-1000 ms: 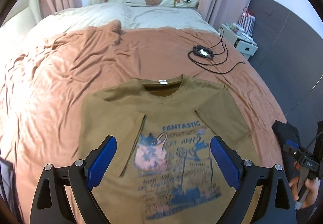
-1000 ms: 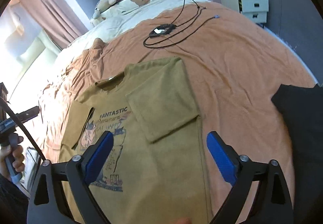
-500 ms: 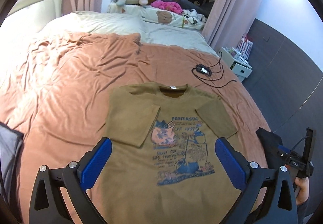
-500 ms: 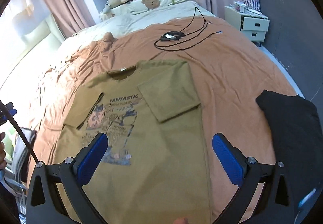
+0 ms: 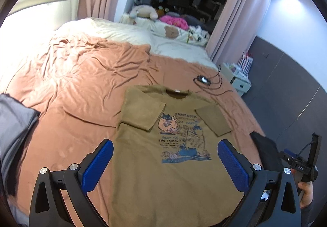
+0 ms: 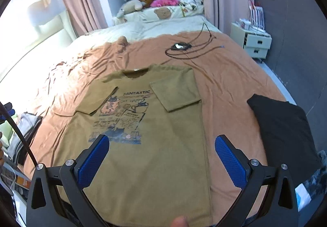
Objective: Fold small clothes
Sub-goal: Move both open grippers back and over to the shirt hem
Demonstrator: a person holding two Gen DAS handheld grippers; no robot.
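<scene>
An olive-brown T-shirt [image 5: 173, 165] [image 6: 155, 141] with a blue cartoon print lies flat, face up, on the rust-coloured bed sheet [image 5: 81, 88] [image 6: 229, 75]. Both short sleeves are folded inward over the chest. My left gripper [image 5: 165, 157] hovers above the shirt's lower half, blue pads wide apart, nothing between them. My right gripper [image 6: 161, 153] hangs over the lower hem area, also open and empty. A fingertip [image 6: 179, 221] shows at the hem in the right wrist view. The right handset [image 5: 300, 167], held in a hand, appears at the left wrist view's right edge.
A folded black garment [image 6: 284, 128] [image 5: 263, 147] lies right of the shirt. Grey folded cloth [image 5: 14, 128] [image 6: 26, 130] sits at the left bed edge. A black cable with a small device [image 6: 179, 47] [image 5: 204, 80] lies beyond the collar. Pillows, plush toys and a white nightstand [image 6: 257, 41] stand farther back.
Both grippers have drawn back and up from the shirt, so more of the shirt and bed shows. The shirt itself has not moved.
</scene>
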